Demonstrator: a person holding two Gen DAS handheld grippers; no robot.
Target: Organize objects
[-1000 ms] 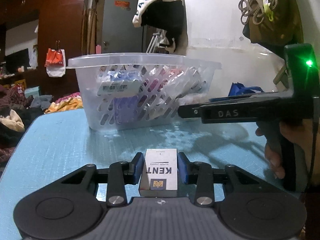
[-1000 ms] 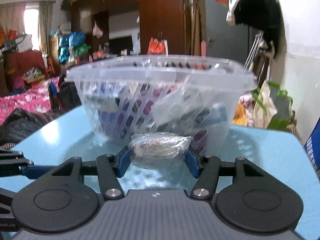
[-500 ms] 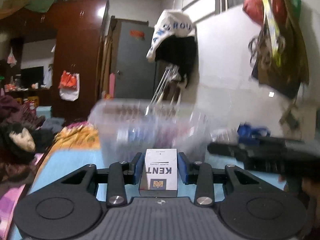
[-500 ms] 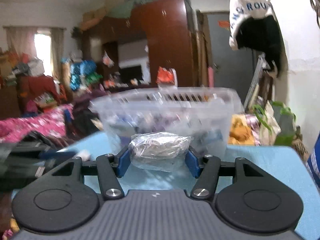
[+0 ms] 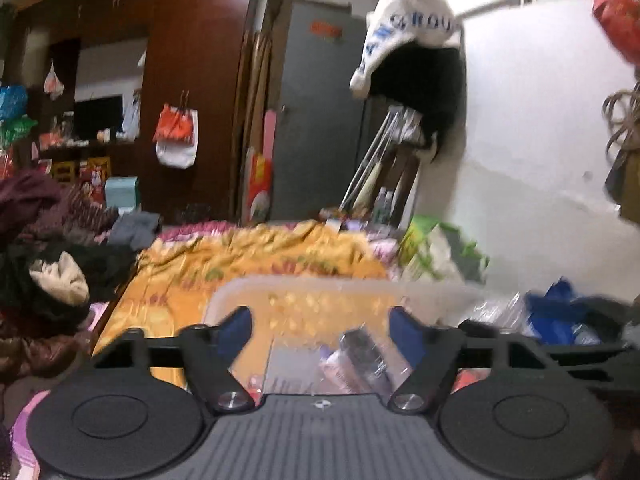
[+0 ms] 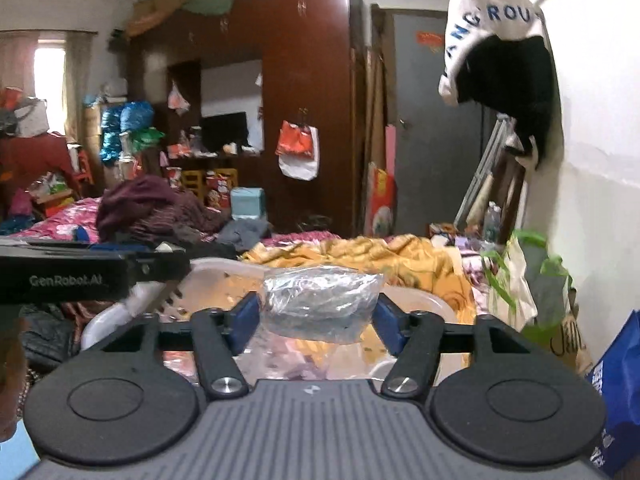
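My left gripper is open and empty, held above the clear plastic basket, whose rim shows just beyond the blue pads. Several packets lie inside the basket below. The white cigarette pack is not in view. My right gripper is shut on a clear plastic bag with dark contents, held above the basket rim. The left gripper's body shows at the left of the right wrist view.
A yellow patterned cloth lies on a bed behind the basket. A white wall with a hanging cap is at the right. A green bag and a blue bag stand at the right.
My left gripper rose over the basket and opened; the cigarette pack it held is gone from its jaws. My right gripper also rose, still holding the plastic bag.
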